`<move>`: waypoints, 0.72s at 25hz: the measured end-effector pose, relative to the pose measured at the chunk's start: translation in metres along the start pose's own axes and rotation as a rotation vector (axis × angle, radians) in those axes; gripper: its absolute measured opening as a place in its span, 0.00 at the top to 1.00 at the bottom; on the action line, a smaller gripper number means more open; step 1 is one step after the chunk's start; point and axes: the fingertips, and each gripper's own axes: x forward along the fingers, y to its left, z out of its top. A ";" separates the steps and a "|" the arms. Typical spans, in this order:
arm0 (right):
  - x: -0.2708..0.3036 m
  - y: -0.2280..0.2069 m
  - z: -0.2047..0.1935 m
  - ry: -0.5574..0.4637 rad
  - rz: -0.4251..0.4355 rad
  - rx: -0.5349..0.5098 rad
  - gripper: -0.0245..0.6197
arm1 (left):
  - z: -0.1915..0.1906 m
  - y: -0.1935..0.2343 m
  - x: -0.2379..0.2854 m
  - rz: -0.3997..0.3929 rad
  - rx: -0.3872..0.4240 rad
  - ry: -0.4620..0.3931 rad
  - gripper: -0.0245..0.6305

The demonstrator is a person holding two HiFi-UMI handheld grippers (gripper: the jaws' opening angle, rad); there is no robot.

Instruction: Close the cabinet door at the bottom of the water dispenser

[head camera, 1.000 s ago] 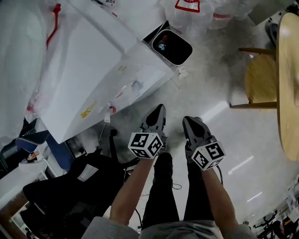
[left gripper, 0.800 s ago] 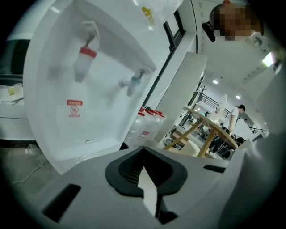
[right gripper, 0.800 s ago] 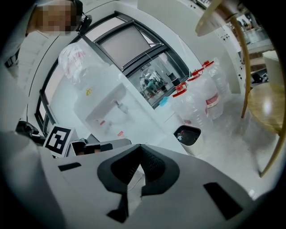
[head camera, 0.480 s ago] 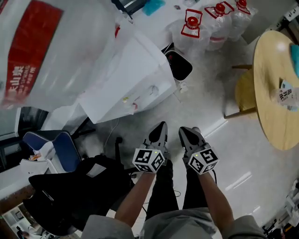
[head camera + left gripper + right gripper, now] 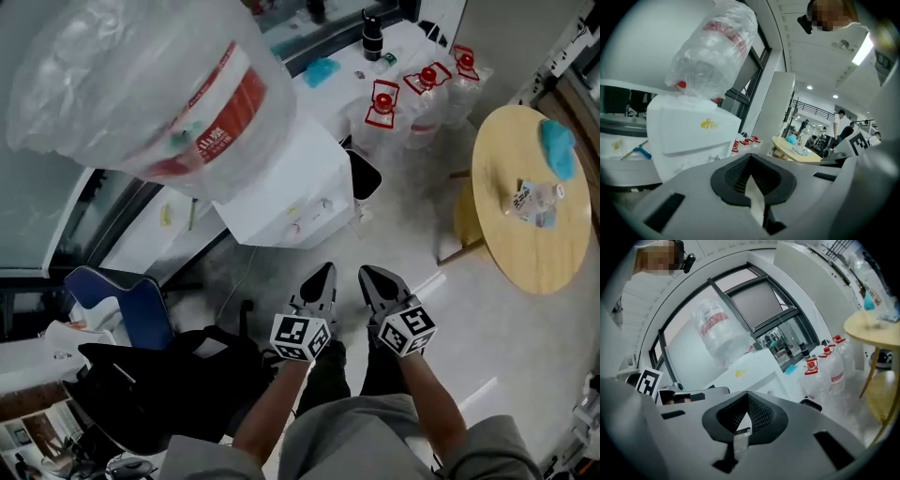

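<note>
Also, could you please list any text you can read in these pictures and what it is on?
None can be read with confidence.
Water jug red band: white characters, too blurred.
Water dispenser yellow logo: too small.
Floor bottles red labels: too small.
Left gripper and right gripper cubes: square markers, no words.

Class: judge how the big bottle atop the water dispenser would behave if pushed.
The bottle sits high on the water dispenser, so it may rock or tip. Its loose plastic wrap looks slippery. Fill level unclear, so weight too.

White water dispenser (image 5: 291,183), clear bottle (image 5: 141,84) with red band, pale wooden table (image 5: 520,225), blue chair (image 5: 141,314)
</note>
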 end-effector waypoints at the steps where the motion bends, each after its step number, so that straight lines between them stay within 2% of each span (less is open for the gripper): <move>1: -0.002 0.006 0.010 -0.009 0.000 -0.013 0.95 | 0.010 -0.003 -0.005 -0.001 0.007 -0.012 0.95; 7: -0.020 0.044 0.062 -0.061 0.019 -0.076 0.95 | 0.064 -0.030 -0.037 -0.019 0.034 -0.074 0.95; 13: -0.038 0.080 0.109 -0.121 0.051 -0.152 0.95 | 0.118 -0.052 -0.054 -0.031 0.028 -0.175 0.95; 18: -0.051 0.096 0.144 -0.187 0.070 -0.182 0.95 | 0.153 -0.081 -0.055 -0.052 0.109 -0.212 0.95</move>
